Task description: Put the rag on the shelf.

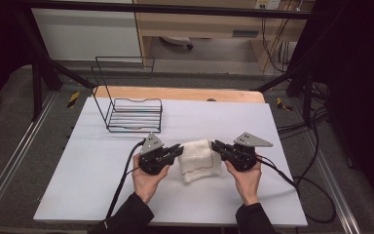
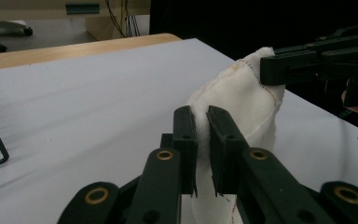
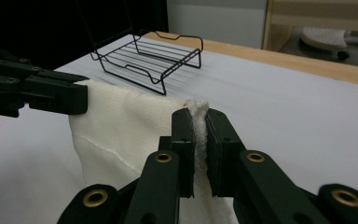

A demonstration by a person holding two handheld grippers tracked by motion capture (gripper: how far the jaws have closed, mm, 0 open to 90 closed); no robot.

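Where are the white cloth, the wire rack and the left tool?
white cloth (image 1: 200, 161), high view, middle of the cloth between the tools.
wire rack (image 1: 135, 115), high view, on its base bars.
left tool (image 2: 202, 128), left gripper view, between its fingertips, which pinch the cloth edge.

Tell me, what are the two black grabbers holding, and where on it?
Both hold one white folded cloth with red stitching. The left gripper pinches one upper corner, and the right gripper pinches the opposite upper corner, so it hangs between them.
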